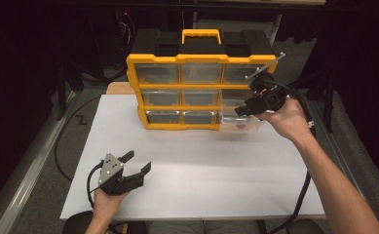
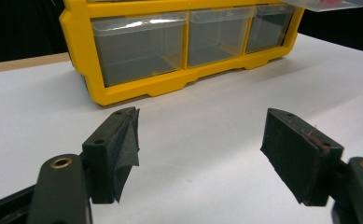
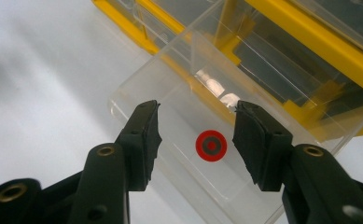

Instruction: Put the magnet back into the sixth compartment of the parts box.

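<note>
The bottom-right clear drawer (image 3: 188, 154) of the yellow organizer (image 1: 201, 92) is pulled out, a red disc (image 3: 211, 145) inside. Right gripper (image 3: 195, 140) hovers open above it, unloaded; left gripper (image 1: 137, 165) idles open at seven o'clock. Picking looks pending.

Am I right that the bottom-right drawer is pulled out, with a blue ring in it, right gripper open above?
Not quite: the ring is red with a grey centre, as the right gripper view shows. The drawer is pulled out, and the right gripper is open above it.
</note>
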Tool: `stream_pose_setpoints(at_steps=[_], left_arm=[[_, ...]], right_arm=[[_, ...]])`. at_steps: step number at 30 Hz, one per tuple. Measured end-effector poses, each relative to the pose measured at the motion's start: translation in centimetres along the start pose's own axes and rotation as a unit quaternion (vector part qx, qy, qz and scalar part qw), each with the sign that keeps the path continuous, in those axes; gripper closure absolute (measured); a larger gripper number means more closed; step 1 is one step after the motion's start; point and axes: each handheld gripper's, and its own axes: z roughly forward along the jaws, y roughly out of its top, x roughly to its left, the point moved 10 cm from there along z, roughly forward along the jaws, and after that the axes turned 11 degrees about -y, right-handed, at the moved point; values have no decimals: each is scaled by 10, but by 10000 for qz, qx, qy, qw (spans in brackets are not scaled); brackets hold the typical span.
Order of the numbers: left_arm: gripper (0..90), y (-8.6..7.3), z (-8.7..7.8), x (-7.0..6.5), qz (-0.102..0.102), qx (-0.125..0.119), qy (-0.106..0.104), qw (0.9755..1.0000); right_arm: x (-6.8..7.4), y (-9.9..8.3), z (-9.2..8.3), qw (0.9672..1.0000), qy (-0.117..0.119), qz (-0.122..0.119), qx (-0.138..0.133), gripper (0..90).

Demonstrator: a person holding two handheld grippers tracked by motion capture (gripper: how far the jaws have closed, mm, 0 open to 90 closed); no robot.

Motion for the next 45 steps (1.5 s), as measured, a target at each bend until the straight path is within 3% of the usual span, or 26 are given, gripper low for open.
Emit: stream_pose_setpoints(at_steps=[18, 45], left_arm=[[275, 0, 0, 0, -1, -8, 10, 10000], [273, 0, 0, 0, 15, -16, 16, 10000]], right_arm=[[8, -12, -14, 9995, 86, -32, -308, 513], [3, -40, -27, 9968, 86, 118, -785, 469]])
